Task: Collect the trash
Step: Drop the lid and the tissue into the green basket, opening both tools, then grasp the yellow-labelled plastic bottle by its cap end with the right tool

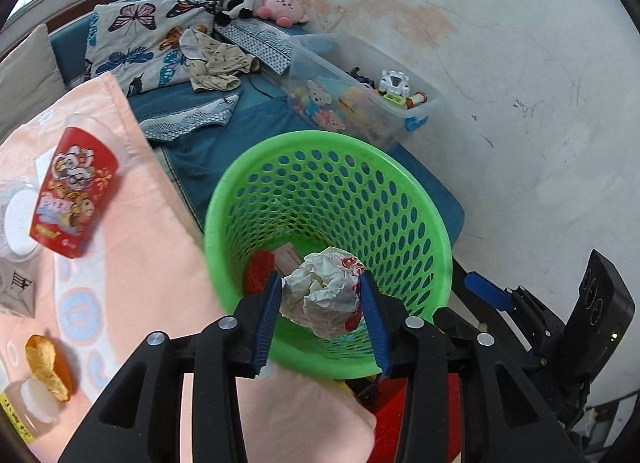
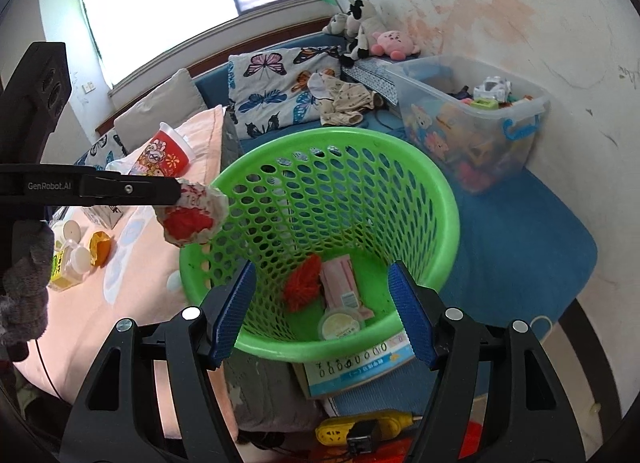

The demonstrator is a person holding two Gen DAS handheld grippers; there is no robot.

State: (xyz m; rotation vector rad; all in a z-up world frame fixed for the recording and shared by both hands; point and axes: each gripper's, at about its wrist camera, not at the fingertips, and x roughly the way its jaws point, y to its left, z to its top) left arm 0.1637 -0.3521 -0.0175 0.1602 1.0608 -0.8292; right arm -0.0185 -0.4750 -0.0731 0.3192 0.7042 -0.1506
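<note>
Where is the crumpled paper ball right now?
The left gripper pinches the crumpled paper ball above the green basket rim's left side.

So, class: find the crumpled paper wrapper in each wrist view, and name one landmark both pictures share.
Left wrist view: the crumpled paper wrapper sits low at centre, pinched by the left gripper over the basket.
Right wrist view: the wrapper is at middle left, beside the basket's near rim, at the tip of the left gripper.
Shared landmark: the green basket.
</note>
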